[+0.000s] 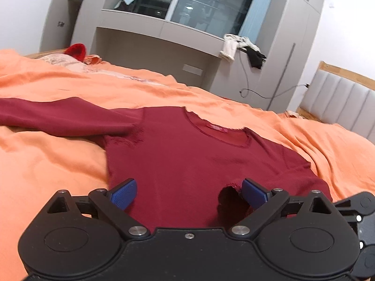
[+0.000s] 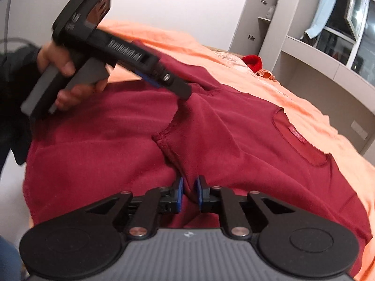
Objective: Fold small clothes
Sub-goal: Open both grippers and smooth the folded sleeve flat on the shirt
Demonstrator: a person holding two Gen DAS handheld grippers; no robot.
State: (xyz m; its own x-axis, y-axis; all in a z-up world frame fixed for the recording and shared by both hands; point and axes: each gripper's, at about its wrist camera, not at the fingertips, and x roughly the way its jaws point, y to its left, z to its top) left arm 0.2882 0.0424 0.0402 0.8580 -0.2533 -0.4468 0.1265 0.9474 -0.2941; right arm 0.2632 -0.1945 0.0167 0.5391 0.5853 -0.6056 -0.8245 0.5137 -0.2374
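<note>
My right gripper (image 2: 188,192) has its jaws pinched on a fold of the dark red shirt (image 2: 234,140), just behind the sleeve cuff (image 2: 164,137). My left gripper (image 1: 188,193) stands wide open over the hem, gripping nothing, cuff beside its right pad. The shirt lies flat on the orange bedspread (image 1: 58,159), collar far, one sleeve stretched out left.

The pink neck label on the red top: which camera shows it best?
The right wrist view: the neck label is larger there, inside the collar of the red top. In the left wrist view the label is a small pink strip, farther away.
</note>
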